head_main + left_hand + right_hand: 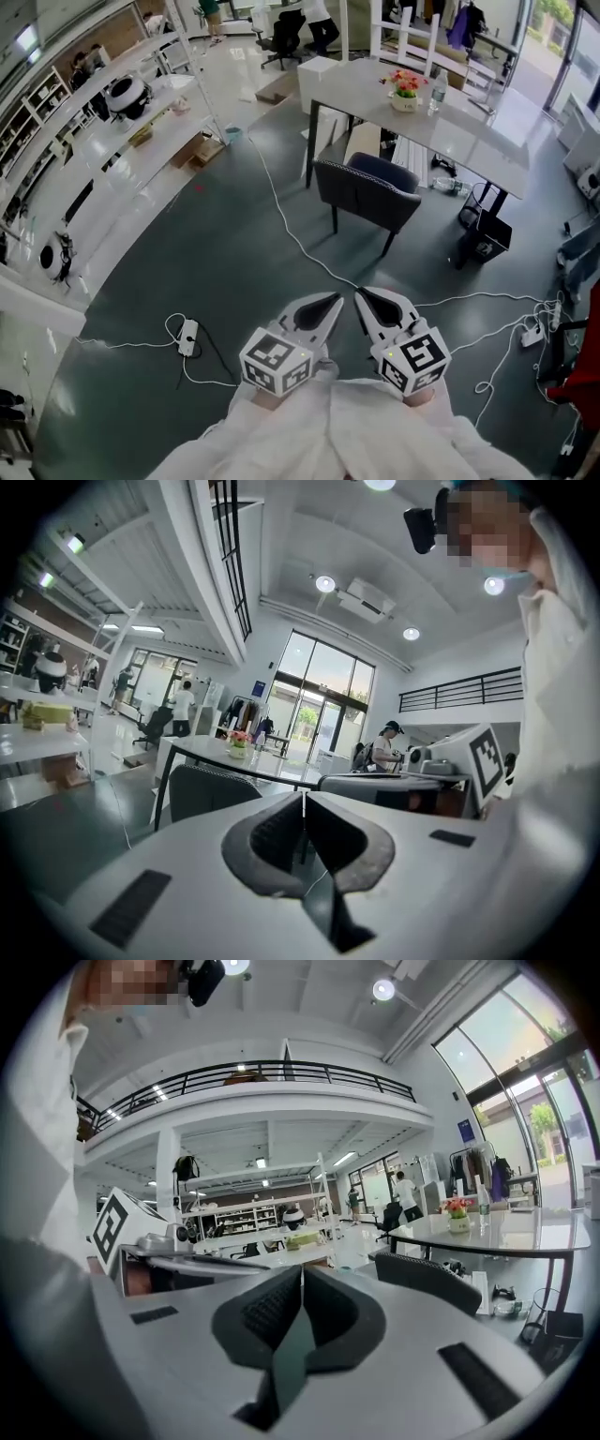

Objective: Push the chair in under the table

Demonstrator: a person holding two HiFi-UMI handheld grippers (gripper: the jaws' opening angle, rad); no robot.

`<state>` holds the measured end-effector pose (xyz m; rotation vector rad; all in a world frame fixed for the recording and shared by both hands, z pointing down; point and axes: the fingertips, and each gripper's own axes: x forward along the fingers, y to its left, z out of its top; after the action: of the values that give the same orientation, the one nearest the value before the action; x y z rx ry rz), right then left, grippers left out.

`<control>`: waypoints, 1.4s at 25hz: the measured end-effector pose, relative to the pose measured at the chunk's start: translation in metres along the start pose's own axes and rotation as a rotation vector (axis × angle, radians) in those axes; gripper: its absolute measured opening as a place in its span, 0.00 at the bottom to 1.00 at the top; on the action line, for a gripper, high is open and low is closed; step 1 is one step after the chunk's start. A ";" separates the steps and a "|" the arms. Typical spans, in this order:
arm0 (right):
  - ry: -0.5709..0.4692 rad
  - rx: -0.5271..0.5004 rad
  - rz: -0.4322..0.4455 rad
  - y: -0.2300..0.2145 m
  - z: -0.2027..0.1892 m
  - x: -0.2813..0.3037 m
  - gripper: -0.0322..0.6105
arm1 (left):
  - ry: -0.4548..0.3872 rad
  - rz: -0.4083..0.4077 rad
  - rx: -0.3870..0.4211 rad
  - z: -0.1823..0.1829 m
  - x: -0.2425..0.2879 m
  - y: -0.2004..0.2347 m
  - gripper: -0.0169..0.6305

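Note:
A dark grey padded chair [368, 190] stands on the dark floor with its back toward me, its seat partly under the near edge of a white table [469, 131]. From the left gripper view the chair [208, 791] and table [187, 747] lie ahead to the left; from the right gripper view the chair [427, 1282] and table [506, 1230] lie to the right. My left gripper [337, 296] and right gripper [358, 294] are side by side low in the head view, both shut and empty, well short of the chair.
A pot of flowers [406, 90] and a bottle [436, 91] stand on the table. White cables [281, 220] and power strips [187, 337] lie across the floor between me and the chair. White shelving [122, 122] runs along the left. People stand at the far end.

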<state>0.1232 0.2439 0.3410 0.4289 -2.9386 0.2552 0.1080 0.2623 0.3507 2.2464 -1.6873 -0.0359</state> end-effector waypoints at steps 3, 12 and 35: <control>-0.010 0.002 -0.025 -0.011 0.012 0.037 0.10 | 0.004 -0.025 0.010 0.015 0.010 0.035 0.05; -0.023 0.019 -0.103 -0.037 0.024 0.098 0.10 | 0.009 -0.080 0.016 0.038 0.035 0.104 0.05; 0.009 0.056 -0.174 -0.140 0.031 0.178 0.10 | 0.068 -0.112 -0.037 0.050 0.128 0.193 0.05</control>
<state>-0.0076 0.0582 0.3640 0.6842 -2.8681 0.3164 -0.0443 0.0827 0.3795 2.2863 -1.5129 -0.0165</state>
